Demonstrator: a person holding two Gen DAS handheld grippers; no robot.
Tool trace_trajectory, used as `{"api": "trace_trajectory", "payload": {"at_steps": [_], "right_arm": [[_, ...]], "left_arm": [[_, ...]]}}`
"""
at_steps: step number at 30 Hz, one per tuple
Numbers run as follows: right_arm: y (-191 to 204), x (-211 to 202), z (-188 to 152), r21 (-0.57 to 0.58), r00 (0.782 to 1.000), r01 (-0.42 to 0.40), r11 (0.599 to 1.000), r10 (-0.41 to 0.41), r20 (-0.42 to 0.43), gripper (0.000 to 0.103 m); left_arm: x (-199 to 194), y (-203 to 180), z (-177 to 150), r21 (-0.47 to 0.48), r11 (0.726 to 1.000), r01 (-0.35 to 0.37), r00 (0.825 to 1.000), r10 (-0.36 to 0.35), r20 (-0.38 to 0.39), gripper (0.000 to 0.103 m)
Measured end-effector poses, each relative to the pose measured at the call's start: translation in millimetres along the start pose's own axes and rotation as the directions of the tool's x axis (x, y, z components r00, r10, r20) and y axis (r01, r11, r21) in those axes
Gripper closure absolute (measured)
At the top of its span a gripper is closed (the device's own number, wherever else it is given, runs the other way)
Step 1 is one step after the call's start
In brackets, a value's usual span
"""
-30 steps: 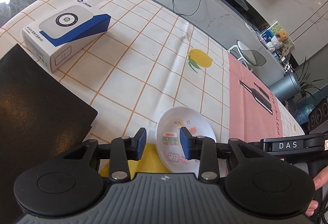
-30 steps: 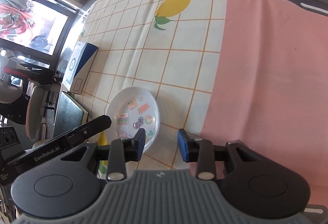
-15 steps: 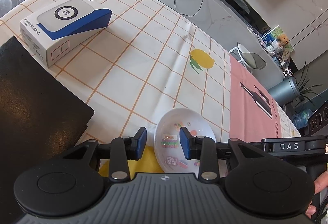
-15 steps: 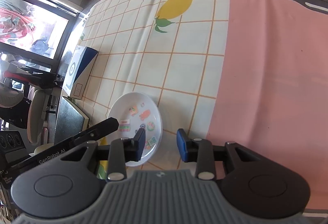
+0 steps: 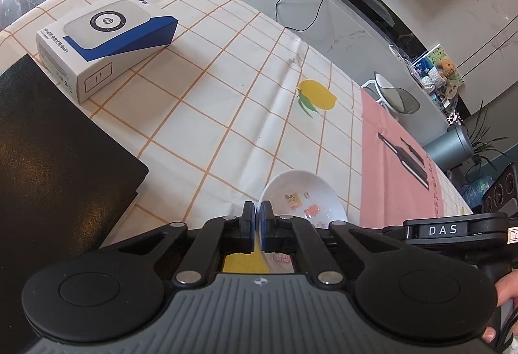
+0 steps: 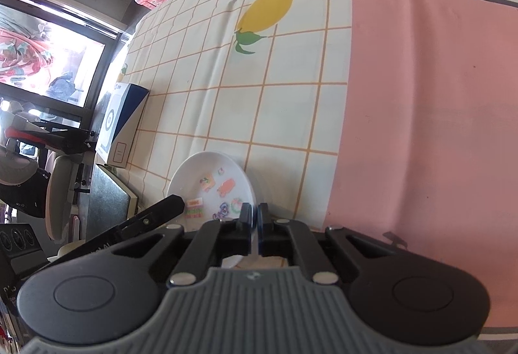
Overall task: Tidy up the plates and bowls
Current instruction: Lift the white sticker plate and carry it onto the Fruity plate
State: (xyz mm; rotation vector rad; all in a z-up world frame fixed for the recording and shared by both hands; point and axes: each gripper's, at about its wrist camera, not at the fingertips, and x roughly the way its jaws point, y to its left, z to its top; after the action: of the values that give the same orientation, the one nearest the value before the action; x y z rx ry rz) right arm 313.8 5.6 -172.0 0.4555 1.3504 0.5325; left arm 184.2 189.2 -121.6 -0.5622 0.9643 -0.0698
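Note:
A white plate (image 5: 304, 192) with small colourful pictures inside sits on the checked lemon tablecloth (image 5: 226, 88), near the front edge. My left gripper (image 5: 258, 213) is shut on the plate's left rim, a thin white edge showing between the blue pads. In the right wrist view the same plate (image 6: 207, 172) lies left of centre. There my right gripper (image 6: 254, 216) is shut on its right rim. The black left gripper body (image 6: 162, 211) reaches in over the plate's near left side.
A white and blue box (image 5: 106, 43) lies at the far left of the table. A black folder (image 5: 48, 160) covers the near left corner. A pink cloth (image 6: 421, 95) covers the table's right part. A hand (image 5: 505, 289) holds the right gripper's handle.
Both grippers went from open beside the plate to shut on its rim, left on the left edge and right on the right edge. Neither hand has travelled.

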Motion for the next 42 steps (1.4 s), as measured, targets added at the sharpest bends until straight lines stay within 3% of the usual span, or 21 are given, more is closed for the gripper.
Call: {"api": "trace_trajectory", "payload": {"at_steps": [13,21,32,42], "right_arm": [[-4,-85,-24,0.044,0.985,-0.108,0.993,0.101,0.14,0.103],[-16,-155,-65,0.071,0.963,-0.152,0.986,0.131,0.234,0.103],[-61,-221,-128,0.143,0.949,-0.135,0.981,0.086,0.304,0.102],[-128,-262,-198,0.244,0.937,-0.105,0.964,0.014,0.349,0.102]], "left_arm": [[-70,-73,-7,0.067,0.996,0.052,0.993,-0.059,0.099,0.099],[-103,-129,-33,0.142,0.986,0.085,0.989,-0.101,0.105,0.098],[-104,-184,-92,0.191,0.969,0.156,0.986,-0.163,0.023,0.099],[-75,-224,-154,0.232,0.95,0.211,0.977,-0.197,-0.082,0.099]]}}
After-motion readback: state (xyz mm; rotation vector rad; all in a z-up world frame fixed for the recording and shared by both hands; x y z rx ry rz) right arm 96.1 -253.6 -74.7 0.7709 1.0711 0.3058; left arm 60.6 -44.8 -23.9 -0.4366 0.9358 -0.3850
